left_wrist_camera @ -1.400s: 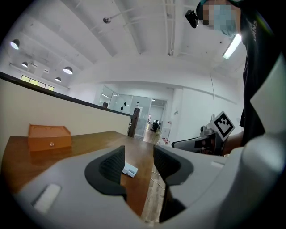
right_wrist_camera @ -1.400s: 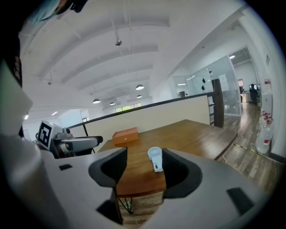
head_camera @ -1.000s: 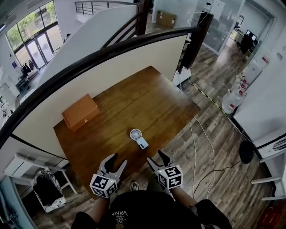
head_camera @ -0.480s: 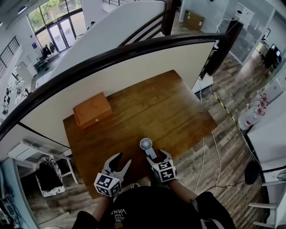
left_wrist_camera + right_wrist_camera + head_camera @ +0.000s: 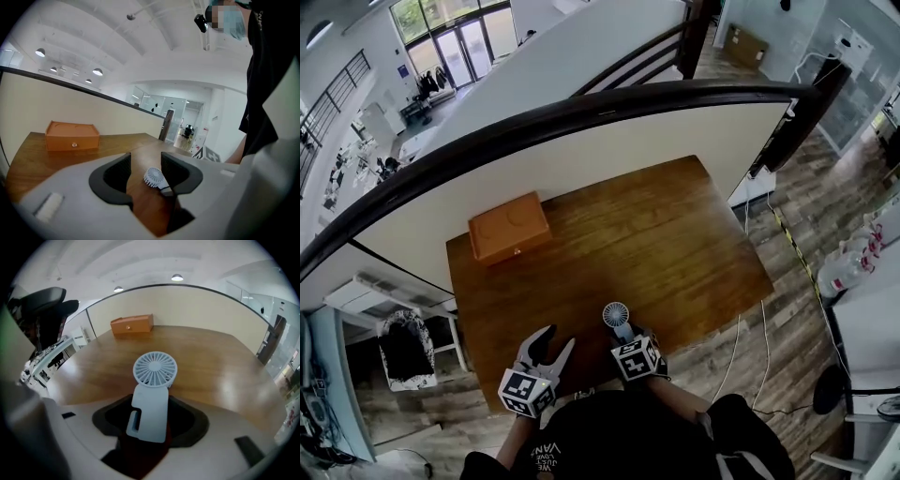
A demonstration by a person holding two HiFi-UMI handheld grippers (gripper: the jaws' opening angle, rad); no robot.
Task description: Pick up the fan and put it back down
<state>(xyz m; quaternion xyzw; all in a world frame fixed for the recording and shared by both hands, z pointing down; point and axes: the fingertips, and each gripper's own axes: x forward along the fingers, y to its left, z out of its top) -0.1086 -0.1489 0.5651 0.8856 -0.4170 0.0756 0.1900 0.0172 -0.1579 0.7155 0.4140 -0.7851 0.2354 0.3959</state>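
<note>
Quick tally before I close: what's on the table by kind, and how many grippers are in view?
Fan: 1
Box: 1
Grippers: 2, the left gripper and the right gripper
Total: 4

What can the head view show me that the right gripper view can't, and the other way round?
Only the head view shows the left gripper, open and empty, and the whole outline of the brown wooden table. Only the right gripper view shows that the handle of the small white handheld fan lies between the right gripper's open jaws, not yet pinched. Both views show the fan, the table and the orange box.
</note>
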